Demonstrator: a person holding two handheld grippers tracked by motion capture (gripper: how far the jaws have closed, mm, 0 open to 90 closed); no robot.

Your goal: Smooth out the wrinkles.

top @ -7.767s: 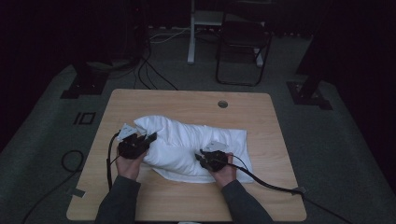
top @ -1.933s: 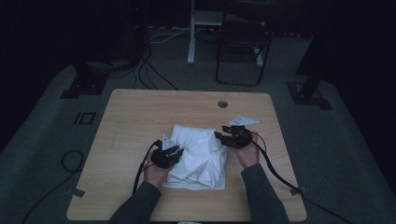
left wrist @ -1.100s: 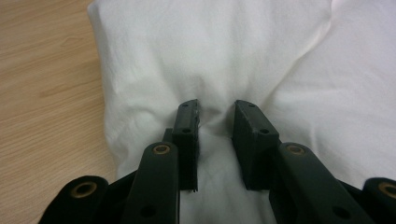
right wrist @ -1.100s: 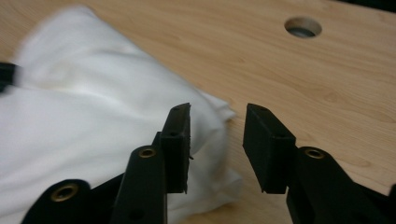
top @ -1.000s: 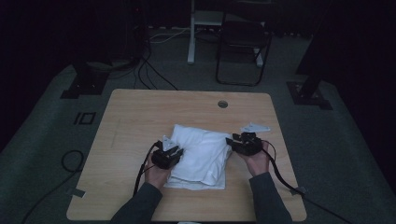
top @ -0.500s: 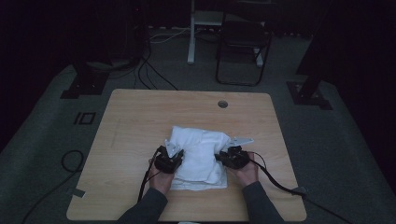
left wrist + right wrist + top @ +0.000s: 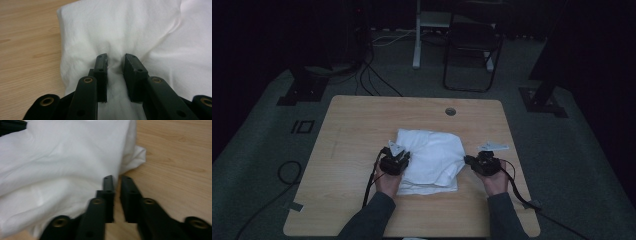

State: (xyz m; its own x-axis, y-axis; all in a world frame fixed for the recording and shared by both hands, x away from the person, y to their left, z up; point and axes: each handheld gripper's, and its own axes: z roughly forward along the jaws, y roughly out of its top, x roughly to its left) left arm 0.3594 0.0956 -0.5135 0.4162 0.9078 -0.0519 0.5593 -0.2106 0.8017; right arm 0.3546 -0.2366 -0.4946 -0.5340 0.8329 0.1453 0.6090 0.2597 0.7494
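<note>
A folded white cloth (image 7: 432,160) lies in the middle of the wooden table (image 7: 362,125). My left gripper (image 7: 404,161) sits on the cloth's left edge. In the left gripper view its jaws (image 7: 115,58) pinch a puckered ridge of the cloth (image 7: 125,30). My right gripper (image 7: 468,160) rests on the table at the cloth's right edge. In the right gripper view its jaws (image 7: 116,180) stand a narrow slit apart after just opening a little. Bare wood shows between them, and the cloth (image 7: 55,157) lies beside the left jaw.
A round cable hole (image 7: 450,111) sits near the table's far edge. The right gripper's cable (image 7: 517,192) trails over the near right corner. A chair (image 7: 472,45) and a white stand (image 7: 416,35) are beyond the table, with cables on the floor (image 7: 287,172).
The right gripper came in onto the cloth's right side, then drew back right to just off its edge. The left gripper has stayed on the left edge.
</note>
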